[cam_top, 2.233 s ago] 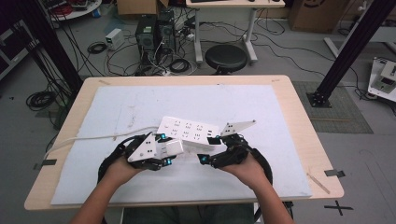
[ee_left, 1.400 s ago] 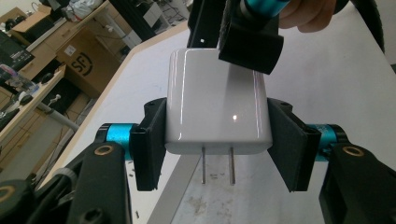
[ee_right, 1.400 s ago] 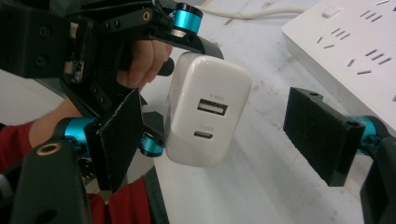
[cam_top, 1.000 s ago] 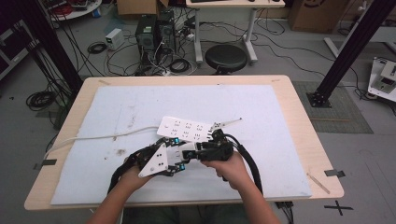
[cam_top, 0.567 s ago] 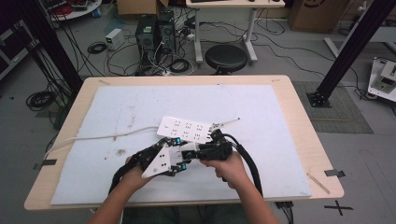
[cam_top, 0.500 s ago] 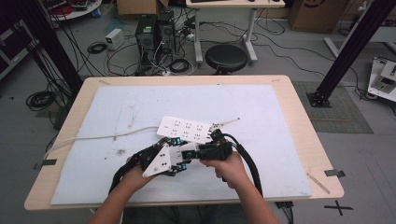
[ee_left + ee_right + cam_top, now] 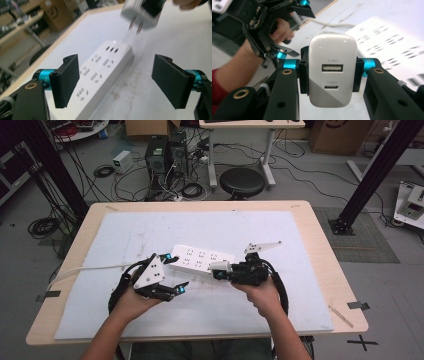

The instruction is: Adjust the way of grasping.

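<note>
— What's the right gripper (image 7: 328, 75) got hold of?

— A small white charger (image 7: 332, 70), pinched across its two flat sides, with the USB ports facing back at the hand. Its metal prongs (image 7: 136, 25) point forward and hang just above the near end of the power strip (image 7: 202, 259), not touching it.

— And the left gripper (image 7: 120, 82)?

— Wide apart and holding nothing. The strip lies on the table (image 7: 320, 250) ahead of it, running away between its jaws.

— Will the charger slip?

— I'd guess it could. It's light, hard and glossy, so a grip on the flat sides is the sensible one; the rounded corners would squirm out. The prongs are stiff and want to go in straight.

— And the strip?

— Rigid but light, likely to skid when pushed. I'd brace its long edges with the empty gripper.
</note>
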Motion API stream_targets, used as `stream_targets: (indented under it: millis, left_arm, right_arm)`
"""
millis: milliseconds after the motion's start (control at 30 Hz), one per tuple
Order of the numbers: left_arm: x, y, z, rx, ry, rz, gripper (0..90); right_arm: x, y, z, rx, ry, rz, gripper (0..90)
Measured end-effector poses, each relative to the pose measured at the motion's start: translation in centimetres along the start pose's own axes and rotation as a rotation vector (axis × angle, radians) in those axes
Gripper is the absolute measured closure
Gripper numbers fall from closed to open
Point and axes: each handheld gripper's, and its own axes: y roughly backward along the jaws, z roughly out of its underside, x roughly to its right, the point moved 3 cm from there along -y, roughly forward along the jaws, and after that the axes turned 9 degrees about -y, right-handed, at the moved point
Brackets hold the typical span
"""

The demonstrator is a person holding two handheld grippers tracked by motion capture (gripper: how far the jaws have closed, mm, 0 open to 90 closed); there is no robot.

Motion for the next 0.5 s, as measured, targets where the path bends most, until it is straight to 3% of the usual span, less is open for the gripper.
stream_targets:
  millis: [167, 233, 333, 500]
  left_arm:
    - [-2.1, 1.5, 1.1, -0.095, 0.073, -0.001, 21.2]
    - [-3.0, 2.1, 1.5, -0.134, 0.099, -0.022, 21.1]
    - [-4.0, 2.9, 2.4, -0.183, 0.123, -0.015, 21.1]
    - [-5.2, 3.9, 3.6, -0.222, 0.150, -0.020, 21.1]
  right_arm:
    - [0.0, 1.7, -0.8, 0.029, 0.070, 0.074, 63.1]
    - [0.0, 2.2, -1.0, 0.040, 0.096, 0.108, 63.1]
    - [0.1, 2.7, -1.1, 0.039, 0.119, 0.141, 63.1]
    - [0.3, 3.4, -1.1, 0.037, 0.123, 0.157, 63.1]
